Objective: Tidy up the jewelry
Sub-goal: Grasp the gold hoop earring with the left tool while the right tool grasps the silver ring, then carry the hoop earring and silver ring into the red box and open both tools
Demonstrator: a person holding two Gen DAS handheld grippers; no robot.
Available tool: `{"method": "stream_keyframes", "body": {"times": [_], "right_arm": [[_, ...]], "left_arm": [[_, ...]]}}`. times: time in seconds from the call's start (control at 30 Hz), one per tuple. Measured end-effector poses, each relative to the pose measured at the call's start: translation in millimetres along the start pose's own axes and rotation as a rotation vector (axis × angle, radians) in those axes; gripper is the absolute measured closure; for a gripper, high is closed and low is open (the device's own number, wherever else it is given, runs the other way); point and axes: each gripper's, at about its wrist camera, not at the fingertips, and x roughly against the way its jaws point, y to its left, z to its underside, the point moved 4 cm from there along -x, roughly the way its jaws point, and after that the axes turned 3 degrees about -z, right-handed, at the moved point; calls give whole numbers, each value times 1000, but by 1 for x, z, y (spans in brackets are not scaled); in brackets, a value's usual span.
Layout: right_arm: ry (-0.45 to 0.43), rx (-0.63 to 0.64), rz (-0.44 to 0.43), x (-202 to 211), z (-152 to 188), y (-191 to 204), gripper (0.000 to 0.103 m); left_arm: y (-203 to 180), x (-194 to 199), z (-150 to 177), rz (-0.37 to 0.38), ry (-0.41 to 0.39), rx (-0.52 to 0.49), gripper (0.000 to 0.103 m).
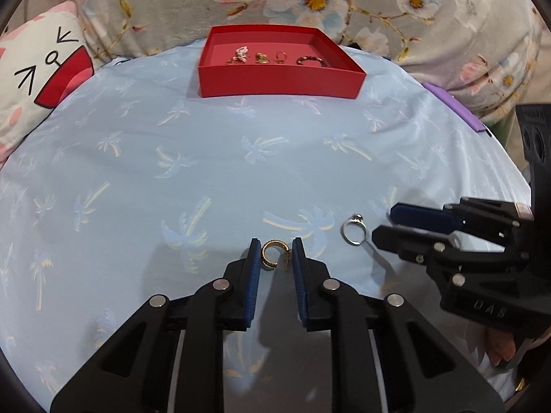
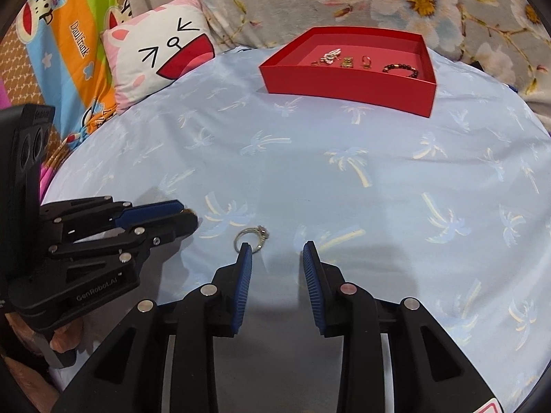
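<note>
My left gripper (image 1: 274,246) is spread around a gold hoop earring (image 1: 272,254), pads not touching it. My right gripper (image 2: 277,247) is spread too, its left pad's tip overlapping a silver ring (image 2: 251,236). Beyond, on the palm-print sheet (image 1: 172,158), a red tray (image 1: 280,81) holds small jewelry too tiny to identify.

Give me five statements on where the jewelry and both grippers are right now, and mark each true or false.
1. The gold hoop earring lies between the open fingers of the left gripper. True.
2. The silver ring sits inside the red box. False: it lies on the blue cloth.
3. The right gripper is clamped on the ring. False: it is open, and the ring lies by its left fingertip.
4. The beaded bracelet is in the box. True.
5. The box is empty. False: several pieces lie in it.
</note>
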Motion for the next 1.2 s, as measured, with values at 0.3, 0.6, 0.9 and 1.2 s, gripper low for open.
{"method": "stream_keyframes", "body": {"times": [0.3, 0.6, 0.9, 1.2], "right_arm": [[20, 55, 20, -15, -8, 15, 71], [14, 46, 39, -15, -9, 11, 81], [-1, 10, 31, -11, -10, 0, 81], [-70, -63, 57, 18, -39, -35, 82]], "left_arm": [[15, -1, -3, -1, -5, 57, 85], [14, -1, -3, 2, -6, 52, 85], [13, 0, -4, 8, -15, 42, 85], [13, 9, -36, 7, -52, -12, 85]]}}
